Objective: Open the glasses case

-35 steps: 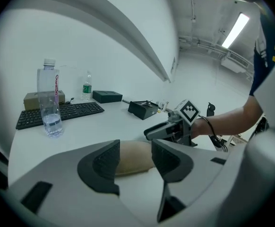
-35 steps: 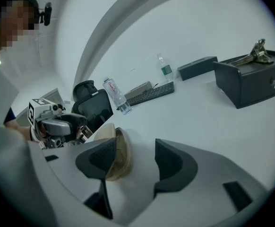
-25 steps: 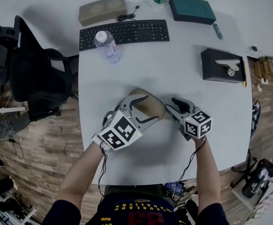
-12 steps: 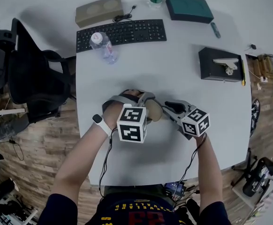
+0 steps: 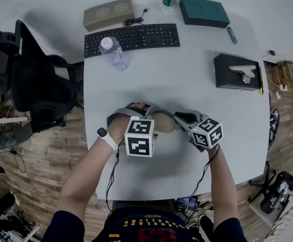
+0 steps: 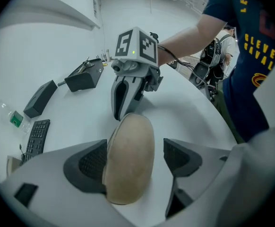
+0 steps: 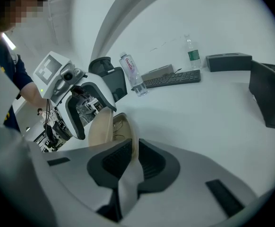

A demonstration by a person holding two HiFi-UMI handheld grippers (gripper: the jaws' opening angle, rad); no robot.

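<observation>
Since a second ago our left tongs point(image 6: 136, 157) have rolled over and dropped down onto the tan, oval, fabric-covered glasses case point(image 6: 129, 160). Their jaws have just been opening and now stand wide apart astride it, the right-hand pad clear of it. Around us we see a brown wooden plank floor point(image 5: 51, 155) and a big white round-cornered tabletop point(image 5: 187, 100), with a black office chair point(image 5: 30, 79) at its left edge. Along the far side lie a black keyboard point(image 5: 132, 38), a flat tan box point(image 5: 108, 13), a dark green box point(image 5: 204, 11) and a black box point(image 5: 237, 72). A clear plastic water bottle point(image 5: 114, 52) stands near the keyboard. Our right tongs point(image 7: 133, 160) have just been closing and pinch the thin edge of the glasses case. It lies on the near middle of the tabletop between both tongs.
</observation>
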